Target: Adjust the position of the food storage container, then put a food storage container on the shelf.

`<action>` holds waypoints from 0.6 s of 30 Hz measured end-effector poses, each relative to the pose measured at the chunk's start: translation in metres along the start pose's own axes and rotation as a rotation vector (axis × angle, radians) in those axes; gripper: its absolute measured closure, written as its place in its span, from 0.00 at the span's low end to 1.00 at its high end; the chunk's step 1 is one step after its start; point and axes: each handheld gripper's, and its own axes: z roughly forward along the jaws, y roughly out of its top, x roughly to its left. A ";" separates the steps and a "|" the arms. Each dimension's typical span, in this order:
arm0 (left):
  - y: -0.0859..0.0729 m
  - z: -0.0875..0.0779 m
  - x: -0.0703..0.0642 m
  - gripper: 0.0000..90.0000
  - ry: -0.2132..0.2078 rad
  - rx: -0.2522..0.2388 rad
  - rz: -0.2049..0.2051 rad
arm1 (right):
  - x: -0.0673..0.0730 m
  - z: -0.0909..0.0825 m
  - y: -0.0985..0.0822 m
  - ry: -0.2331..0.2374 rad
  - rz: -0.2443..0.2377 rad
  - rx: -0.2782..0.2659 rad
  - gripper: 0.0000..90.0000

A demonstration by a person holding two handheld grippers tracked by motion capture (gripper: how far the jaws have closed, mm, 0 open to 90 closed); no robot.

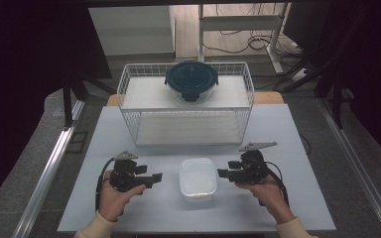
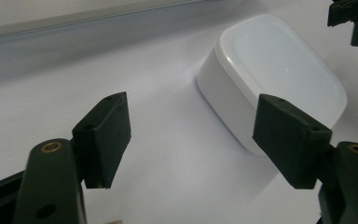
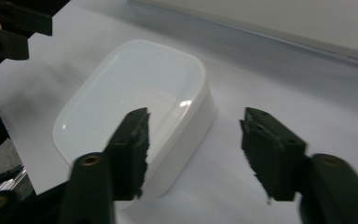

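White rounded-rectangular plastic container with a flat lid (image 1: 197, 178) sits on the pale grey counter (image 1: 278, 134), near the front edge, midway between the two hands. Lid on, container level.

Left tool (image 1: 155, 178) just left of the container, tips pointing at its left wall, apart from it. Jaws wide, nothing between them; in the left gripper view (image 2: 193, 140) bare counter lies between the pads and the container (image 2: 275, 79) is just beyond the right pad.

Right tool (image 1: 222, 173) just right of the container, tips near its right wall, not touching as far as the high view shows. Jaws parted wide, blurred in the right gripper view (image 3: 193, 149); one pad overlaps the container's near corner (image 3: 135, 102) in the picture, the other stands over bare counter. No grip on anything.

Behind the container: white wire two-tier rack (image 1: 129, 84), spanning most of the counter's width at the back. On its upper shelf a round glass bowl with a dark teal clip lid (image 1: 192, 79), centred. Lower shelf open to the front.

Bare counter between container and rack, and to the outer side of each hand. Counter front edge close below the hands. Metal rails (image 1: 49, 168) run along the floor on both sides of the counter; cables (image 1: 258, 42) on the floor beyond the rack.
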 end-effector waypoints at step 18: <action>0.000 0.002 -0.001 0.29 -0.028 -0.012 0.021 | 0.005 -0.005 -0.002 0.037 -0.013 -0.003 0.27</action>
